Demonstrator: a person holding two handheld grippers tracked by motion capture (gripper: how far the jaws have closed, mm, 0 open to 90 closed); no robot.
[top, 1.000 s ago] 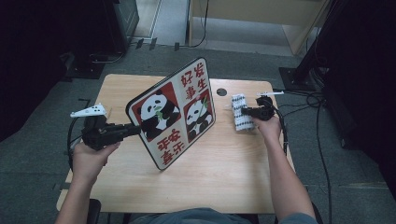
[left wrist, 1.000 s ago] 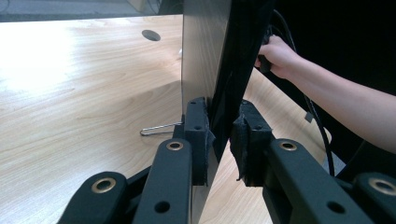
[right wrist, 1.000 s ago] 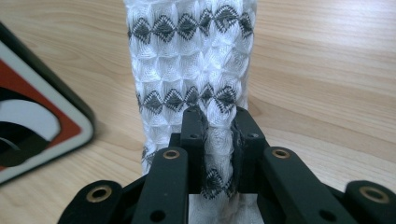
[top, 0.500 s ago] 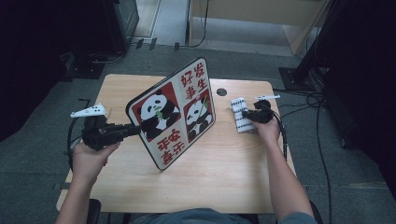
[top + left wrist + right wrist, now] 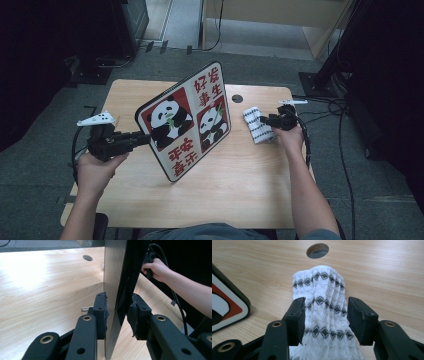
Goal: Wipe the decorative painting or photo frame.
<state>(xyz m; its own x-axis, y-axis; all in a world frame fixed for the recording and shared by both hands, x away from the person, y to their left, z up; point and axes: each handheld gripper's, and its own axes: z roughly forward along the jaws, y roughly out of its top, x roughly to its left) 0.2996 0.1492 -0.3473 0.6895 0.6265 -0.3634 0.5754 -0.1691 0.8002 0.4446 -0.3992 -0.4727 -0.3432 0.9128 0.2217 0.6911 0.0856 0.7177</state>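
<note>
Straddles the near edge of the panda sign board (image 5: pixel 185 122) with the left gripper (image 5: pixel 144 138), coming in from 9 o'clock of the board. Jaws just eased apart and now slightly spread: one pad close against the grey back, the other a sliver off the printed face, so no real pinch. Leaves the board standing on its lower edge, tilted, at the middle of the surface (image 5: pixel 225 200).

Hovers the right gripper (image 5: pixel 263 120) over the white diamond-patterned cloth (image 5: pixel 254 129), lying flat at 2 o'clock of the board and at 5 o'clock of the round cable hole (image 5: pixel 237 98). Jaws just opened wide, pads either side of the cloth, pressing on nothing.

Reads as a letting-go on both sides. To do it well:
- Keep the back pad as a prop until the board either balances or gets lowered; avoid opening further while it leans unsupported
- Draw the left gripper out toward 9 o'clock, in line with the board, without nudging the edge
- Lift the right gripper straight up, clear of the knit, to avoid snagging or dragging the cloth
- Mind the board toppling toward the cloth side
</note>
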